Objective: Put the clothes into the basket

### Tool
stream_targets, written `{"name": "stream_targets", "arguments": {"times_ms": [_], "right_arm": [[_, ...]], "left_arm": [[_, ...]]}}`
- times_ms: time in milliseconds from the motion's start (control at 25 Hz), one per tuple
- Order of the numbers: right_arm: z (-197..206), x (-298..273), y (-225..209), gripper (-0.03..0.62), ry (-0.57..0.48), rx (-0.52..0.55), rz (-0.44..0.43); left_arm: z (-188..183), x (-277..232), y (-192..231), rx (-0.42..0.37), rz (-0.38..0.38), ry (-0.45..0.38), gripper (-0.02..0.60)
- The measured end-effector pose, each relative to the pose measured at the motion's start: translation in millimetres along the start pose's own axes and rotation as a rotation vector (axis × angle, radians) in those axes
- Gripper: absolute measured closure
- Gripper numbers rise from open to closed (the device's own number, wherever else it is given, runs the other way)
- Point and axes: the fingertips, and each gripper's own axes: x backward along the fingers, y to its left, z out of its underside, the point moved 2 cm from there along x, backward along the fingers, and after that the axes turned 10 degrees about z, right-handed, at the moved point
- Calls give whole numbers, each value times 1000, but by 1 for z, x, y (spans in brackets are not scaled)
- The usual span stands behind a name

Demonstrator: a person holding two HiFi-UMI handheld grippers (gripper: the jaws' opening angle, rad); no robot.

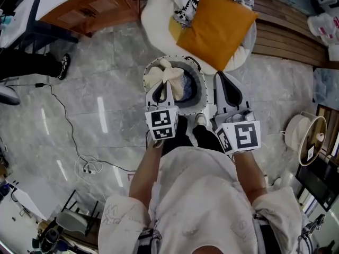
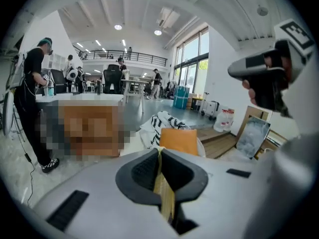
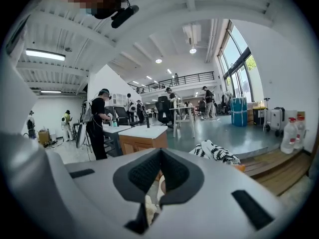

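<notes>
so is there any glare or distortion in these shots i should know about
Head view: sharp, with streaks of ceiling-light glare on the glossy floor. Left gripper view: strong fisheye bending, black corners, a mosaic patch added afterwards at middle left. Right gripper view: same fisheye curve, windows bright, another mosaic patch at the top.

A pale yellow cloth (image 1: 165,73) and a patch of bluish fabric (image 1: 186,87) lay in a round grey basket (image 1: 202,77). Nearby, a plain orange square cushion (image 1: 216,28) and black-and-white zigzag fabric (image 1: 185,7) rested on a white round seat (image 1: 153,15). The marble floor (image 1: 106,105) was grey with pale veins.
</notes>
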Motion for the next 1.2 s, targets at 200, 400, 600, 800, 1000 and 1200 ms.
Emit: {"name": "stream_targets", "arguments": {"times_ms": [200,400,600,800,1000,1200], "right_arm": [[16,-10,6,606,40,12,14],[28,-13,9,606,75,26,25],[46,-20,10,606,114,53,33],[53,-19,15,606,126,62,31],[54,-17,15,606,138,63,34],[53,-12,17,606,133,64,22]], "left_arm": [[56,-37,11,51,21,125,571],[118,-69,25,125,11,260,571],[179,-90,27,186,-2,442,571],[214,-87,28,229,-8,543,571],[217,-83,30,245,-26,554,569],[213,-75,26,248,-17,534,483]]}}
